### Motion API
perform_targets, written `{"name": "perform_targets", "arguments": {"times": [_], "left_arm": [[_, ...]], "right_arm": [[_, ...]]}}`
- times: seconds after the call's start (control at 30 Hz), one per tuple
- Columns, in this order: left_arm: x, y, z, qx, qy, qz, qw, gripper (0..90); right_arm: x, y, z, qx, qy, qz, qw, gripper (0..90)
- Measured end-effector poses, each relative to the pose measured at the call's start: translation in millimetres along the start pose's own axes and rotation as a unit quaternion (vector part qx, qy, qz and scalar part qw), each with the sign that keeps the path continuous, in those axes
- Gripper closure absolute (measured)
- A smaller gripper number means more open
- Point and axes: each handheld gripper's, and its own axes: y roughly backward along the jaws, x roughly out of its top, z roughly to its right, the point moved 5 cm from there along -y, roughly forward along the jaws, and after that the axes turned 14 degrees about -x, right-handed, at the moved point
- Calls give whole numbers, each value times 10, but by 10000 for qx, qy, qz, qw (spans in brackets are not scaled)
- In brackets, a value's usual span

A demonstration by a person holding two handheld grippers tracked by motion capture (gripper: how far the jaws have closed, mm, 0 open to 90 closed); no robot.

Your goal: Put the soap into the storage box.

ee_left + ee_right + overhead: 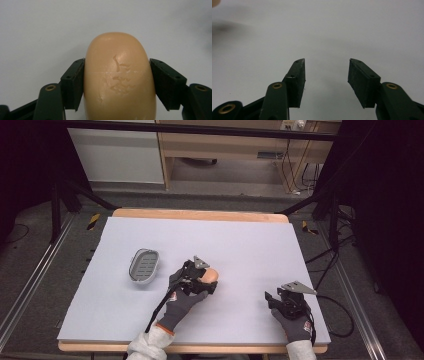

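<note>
A tan, rounded bar of soap (120,77) sits between the pads of my left gripper (117,83), and both pads press on its sides. In the high view the left gripper (209,281) holds the soap (212,274) near the middle of the table, just above the white mat. A grey soap dish (144,265) with a slotted floor lies to the left of it. My right gripper (326,81) stands open over bare mat with nothing between its pads; in the high view the right gripper (273,301) is near the front right of the table.
The white mat (240,245) covers a wooden table (200,214). Black frame legs and cables stand on the floor at both sides, and a wooden cabinet is beyond the far edge.
</note>
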Motion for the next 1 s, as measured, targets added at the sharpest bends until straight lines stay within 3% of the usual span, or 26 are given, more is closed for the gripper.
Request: {"name": "perform_targets", "arguments": {"times": [0.27,0.4,1.0], "left_arm": [[13,366,-73,14,21,299,9995,318],[-21,502,-110,74,4,316,9995,318],[-159,862,-268,168,86,485,9986,319]], "right_arm": [[0,5,4,-1,-31,13,10000,478],[-4,2,1,-13,-8,7,10000,477],[-17,-2,-17,-32,31,-20,10000,474]]}}
